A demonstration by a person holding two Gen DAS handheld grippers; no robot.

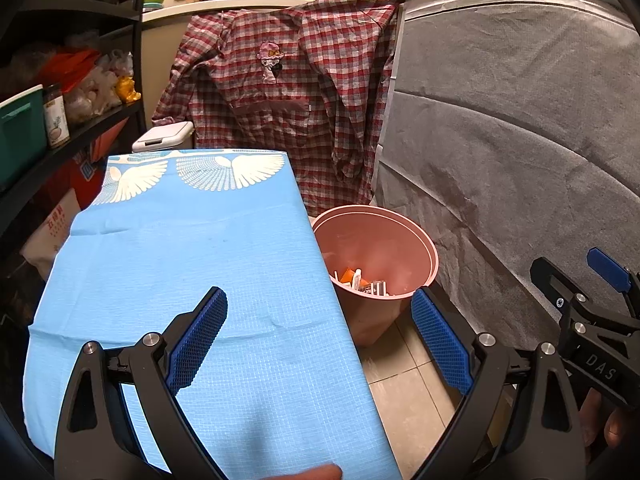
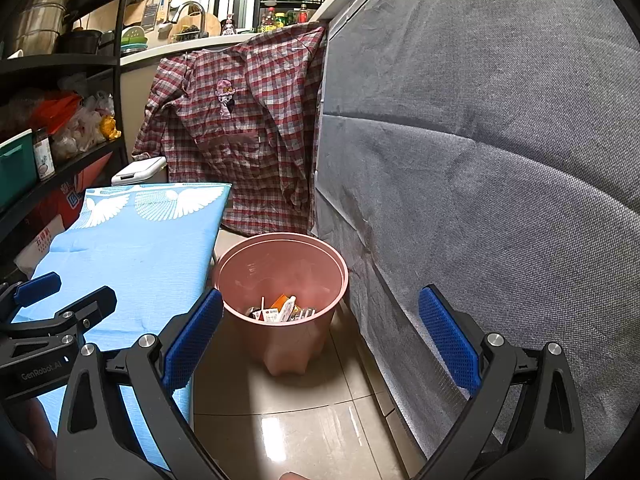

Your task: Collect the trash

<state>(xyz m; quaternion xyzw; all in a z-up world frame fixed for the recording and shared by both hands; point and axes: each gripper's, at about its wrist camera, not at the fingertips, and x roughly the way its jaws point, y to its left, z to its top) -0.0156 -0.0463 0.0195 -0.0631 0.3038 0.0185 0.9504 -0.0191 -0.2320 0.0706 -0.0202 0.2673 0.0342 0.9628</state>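
**Both grippers empty, trash in bin**

Left gripper (image 1: 320,340): jaws spread wide, nothing between the blue pads (image 1: 198,340). It hangs above the right edge of the table (image 1: 192,264), which wears a blue cloth with white wing prints at the far end. Left finger sits over the cloth, right finger over the floor (image 1: 404,384) beside the table. Cloth surface ahead of it is bare.

Bin (image 1: 376,264): pink, round, standing on the tiled floor ahead and slightly right of the left gripper, just beside the table's edge. Trash (image 1: 362,280) lies in the bottom, small mixed bits, white and orange wrappers among them; single items too small to tell.

Right gripper (image 2: 320,340): also released, jaws wide, empty. From its view the bin (image 2: 280,280) sits straight ahead between the two fingers, lower down, with the trash (image 2: 282,308) showing inside. Table (image 2: 132,256) lies to its left; a grey fabric cover (image 2: 480,160) rises close on its right.

Each gripper shows in the other's view: right one at the right edge of the left camera, left one at the left edge of the right camera, over the cloth.

Beyond the bin: a red plaid shirt (image 1: 288,92) hangs from the counter edge. Ahead-left of both tools, a dark shelf (image 1: 72,120) with bags and a jar. A fingertip shows at the bottom edge of the left view.
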